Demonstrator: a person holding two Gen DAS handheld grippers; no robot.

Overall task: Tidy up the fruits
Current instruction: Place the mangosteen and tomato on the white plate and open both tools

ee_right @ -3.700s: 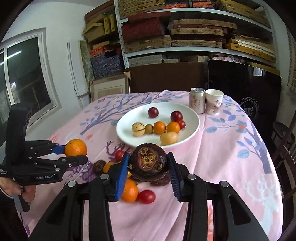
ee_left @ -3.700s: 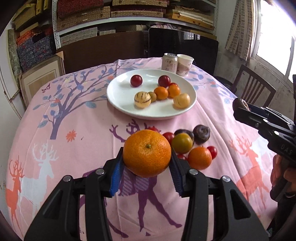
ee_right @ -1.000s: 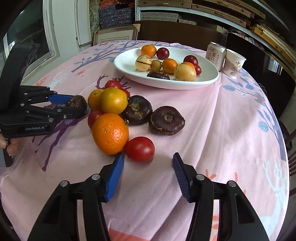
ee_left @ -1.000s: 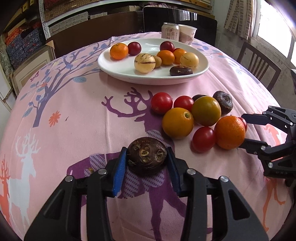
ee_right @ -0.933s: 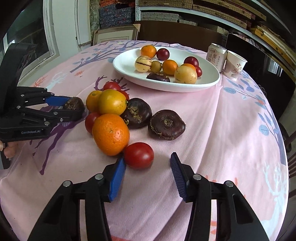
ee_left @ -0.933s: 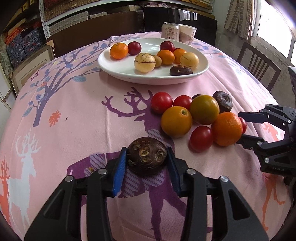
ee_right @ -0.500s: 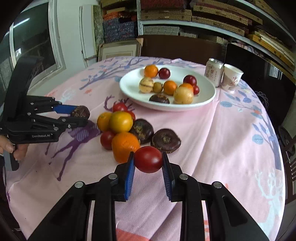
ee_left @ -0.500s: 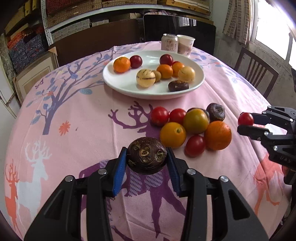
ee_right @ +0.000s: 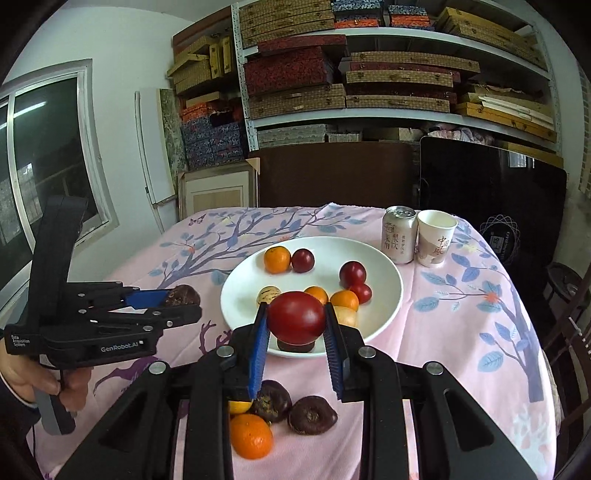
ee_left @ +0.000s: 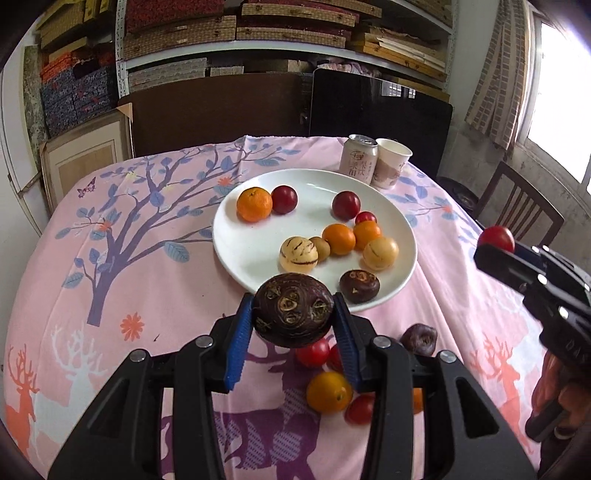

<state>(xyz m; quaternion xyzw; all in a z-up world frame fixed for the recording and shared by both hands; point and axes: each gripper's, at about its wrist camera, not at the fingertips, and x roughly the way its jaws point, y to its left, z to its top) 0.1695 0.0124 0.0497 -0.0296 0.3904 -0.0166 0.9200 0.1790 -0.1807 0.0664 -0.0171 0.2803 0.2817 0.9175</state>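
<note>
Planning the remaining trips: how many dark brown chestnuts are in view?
4. One chestnut is in the left gripper, one on the plate's near edge, two side by side on the tablecloth. More could be hidden under the right gripper.

Each camera sits just behind its own claw, looking forward and downward along the two fingers. The left wrist view faces across the worktop (ee_left: 155,258) toward the shelves (ee_left: 280,33), close above the cloth. The right wrist view looks the same way from further right. Both share the white plate (ee_left: 258,254), can (ee_left: 359,158), and cup (ee_right: 435,242).
</note>
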